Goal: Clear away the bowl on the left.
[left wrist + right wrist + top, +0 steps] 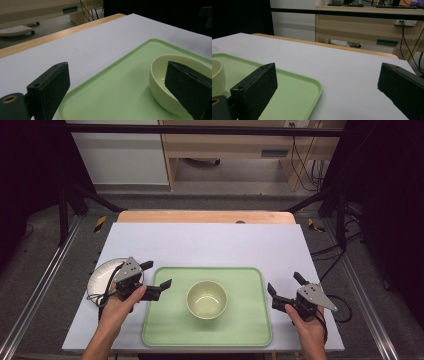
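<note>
Green tray (pixel 250 330) is lying on the white table cover (pixel 210 245), close to the person's edge, long side running left to right. Pale yellow-green bowl (pixel 207 299) is sitting upright inside it, near the middle, mouth up, nothing visible in it.

Left gripper (pixel 156 275) is hovering at the tray's left edge, held in the left hand (pixel 120 302), jaws spread wide and gripping nothing. One jaw is reaching over the tray's near-left rim. In the left gripper view the bowl (pixel 160 82) is showing partly behind the right-hand jaw, with the tray (pixel 120 87) running under both jaws.

White plate (pixel 102 277) is resting on the cover just left of the tray, partly hidden under the left gripper and its cable.

Right gripper (pixel 285 287) is hanging off the tray's right side, over bare cover, in the right hand (pixel 307 327). Its jaws are likewise standing wide apart, holding nothing. The right gripper view is catching the tray's corner (pixel 312 87) and a sliver of bowl (pixel 217 75) at far left.
</note>
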Demonstrator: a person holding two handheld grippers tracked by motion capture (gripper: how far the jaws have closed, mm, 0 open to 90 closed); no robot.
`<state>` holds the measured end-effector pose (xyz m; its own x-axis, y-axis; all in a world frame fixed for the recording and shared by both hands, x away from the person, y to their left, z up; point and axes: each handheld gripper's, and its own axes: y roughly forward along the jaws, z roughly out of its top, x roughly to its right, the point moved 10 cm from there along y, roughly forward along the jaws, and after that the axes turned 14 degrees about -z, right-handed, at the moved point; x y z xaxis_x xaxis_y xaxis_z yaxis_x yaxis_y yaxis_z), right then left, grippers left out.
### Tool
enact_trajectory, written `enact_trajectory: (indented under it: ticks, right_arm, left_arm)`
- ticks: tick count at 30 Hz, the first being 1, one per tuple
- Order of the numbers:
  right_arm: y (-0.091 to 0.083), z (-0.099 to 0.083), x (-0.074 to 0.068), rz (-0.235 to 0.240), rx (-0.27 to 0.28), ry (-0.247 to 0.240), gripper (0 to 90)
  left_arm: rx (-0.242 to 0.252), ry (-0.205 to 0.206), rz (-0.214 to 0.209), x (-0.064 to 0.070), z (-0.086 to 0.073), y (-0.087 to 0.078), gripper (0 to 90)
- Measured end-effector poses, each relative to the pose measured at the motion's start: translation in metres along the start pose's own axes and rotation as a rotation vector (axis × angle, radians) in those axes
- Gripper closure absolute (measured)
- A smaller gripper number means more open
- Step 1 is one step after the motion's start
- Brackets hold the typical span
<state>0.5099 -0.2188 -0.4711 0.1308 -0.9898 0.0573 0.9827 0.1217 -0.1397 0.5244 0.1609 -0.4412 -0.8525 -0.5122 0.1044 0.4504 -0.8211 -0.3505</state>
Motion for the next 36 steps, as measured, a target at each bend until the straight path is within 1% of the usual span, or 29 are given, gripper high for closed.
enact_trajectory:
  ticks: [10,14,17,21,24,28,36]
  right_arm:
    - [-0.001,0.001,0.004,-0.012,0.003,0.015,2.1]
    - [-0.001,0.001,0.004,-0.011,0.003,0.014,2.1]
    - [-0.001,0.001,0.004,-0.011,0.004,0.014,2.1]
    - [0.000,0.001,0.002,-0.007,0.002,0.012,2.1]
    - [0.000,0.001,0.001,-0.004,0.001,0.012,2.1]
    - [-0.001,0.001,0.002,-0.005,0.001,0.010,2.1]
    - [0.000,0.001,0.002,-0.004,0.001,0.012,2.2]
  left_arm:
    - [0.057,-0.001,0.004,-0.005,0.007,-0.014,4.0]
    - [0.067,-0.001,0.008,-0.008,0.007,-0.021,4.0]
    - [0.080,-0.009,0.016,-0.011,0.008,-0.028,3.6]
    - [0.099,0.003,0.025,-0.016,0.011,-0.039,3.6]
    - [0.111,0.007,0.035,-0.020,0.012,-0.047,3.7]
    - [0.139,-0.006,0.046,-0.027,0.013,-0.057,3.7]
    - [0.161,-0.016,0.081,-0.042,0.008,-0.078,3.2]
